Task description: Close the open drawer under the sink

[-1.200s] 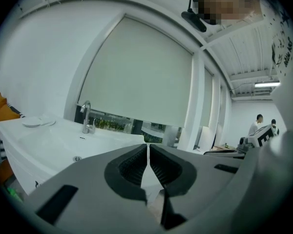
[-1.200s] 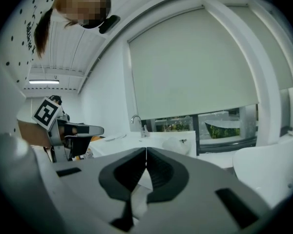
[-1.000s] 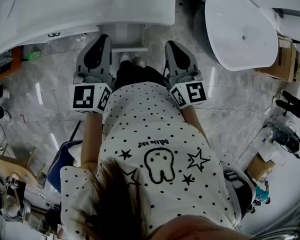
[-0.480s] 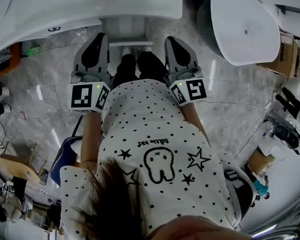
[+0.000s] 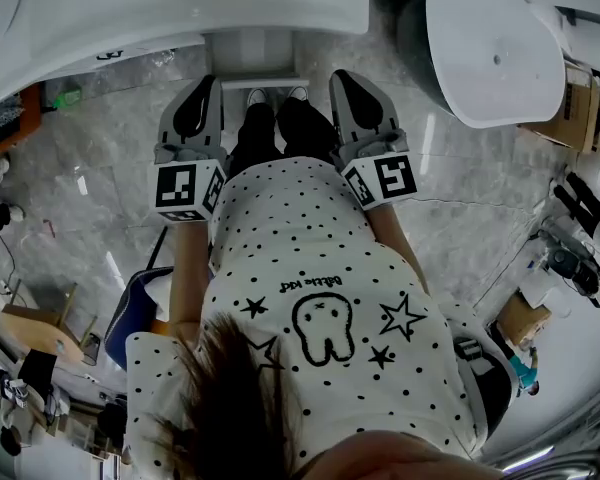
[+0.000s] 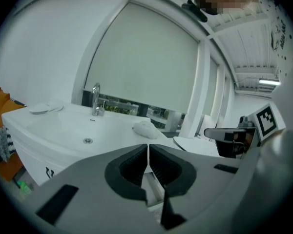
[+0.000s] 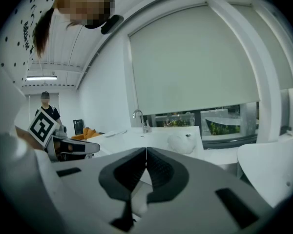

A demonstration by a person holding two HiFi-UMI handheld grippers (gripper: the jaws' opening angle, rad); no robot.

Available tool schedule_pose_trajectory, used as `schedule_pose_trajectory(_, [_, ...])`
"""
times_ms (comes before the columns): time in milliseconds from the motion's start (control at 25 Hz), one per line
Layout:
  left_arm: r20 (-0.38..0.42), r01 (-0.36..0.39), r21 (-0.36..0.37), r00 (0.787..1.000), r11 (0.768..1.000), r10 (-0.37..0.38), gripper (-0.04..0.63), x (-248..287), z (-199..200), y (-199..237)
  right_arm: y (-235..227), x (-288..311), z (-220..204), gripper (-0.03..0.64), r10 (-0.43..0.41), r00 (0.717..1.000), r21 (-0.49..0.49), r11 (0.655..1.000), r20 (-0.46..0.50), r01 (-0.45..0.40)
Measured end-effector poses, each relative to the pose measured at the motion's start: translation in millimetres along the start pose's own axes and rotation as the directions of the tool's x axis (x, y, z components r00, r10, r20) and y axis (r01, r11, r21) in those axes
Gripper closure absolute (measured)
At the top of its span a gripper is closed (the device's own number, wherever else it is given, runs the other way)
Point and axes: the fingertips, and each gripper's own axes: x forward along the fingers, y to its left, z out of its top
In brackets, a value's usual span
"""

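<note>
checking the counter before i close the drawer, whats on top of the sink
A faucet, a white cloth-like lump and a shallow dish sit on the sink. Its near edge is hidden behind the right gripper.

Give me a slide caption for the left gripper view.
Left claw, shut and empty, faces a white sink with a chrome faucet.
</note>
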Motion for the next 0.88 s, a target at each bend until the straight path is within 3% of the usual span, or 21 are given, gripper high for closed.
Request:
schedule_pose_trajectory(200, [-0.097, -0.052, -0.02, 0.994, 0.998, 0.05, 0.578, 8, -43, 17, -3, 11, -7, 0.603, 0.021, 1.0, 0.004, 1.0, -0.022, -0.021])
schedule_pose_trajectory(400, [-0.222, -0.071, -0.028, 0.973, 0.997, 0.063, 0.577, 16, -101, 26, 2, 18, -23, 0.603, 0.048, 0.997, 0.014, 0.999, -0.058, -0.048])
schedule_pose_trajectory(600, [-0.353, -0.047, -0.017, 0.935, 0.999, 0.038, 0.577, 31, -175, 26, -1, 27, -34, 0.603, 0.037, 0.997, 0.033, 0.999, -0.064, -0.035])
schedule_pose_trajectory(880, [-0.477, -0.04, -0.1, 0.879, 0.994, -0.013, 0.561, 62, -262, 17, -3, 37, -61, 0.603, 0.047, 0.994, 0.072, 0.997, -0.094, -0.041])
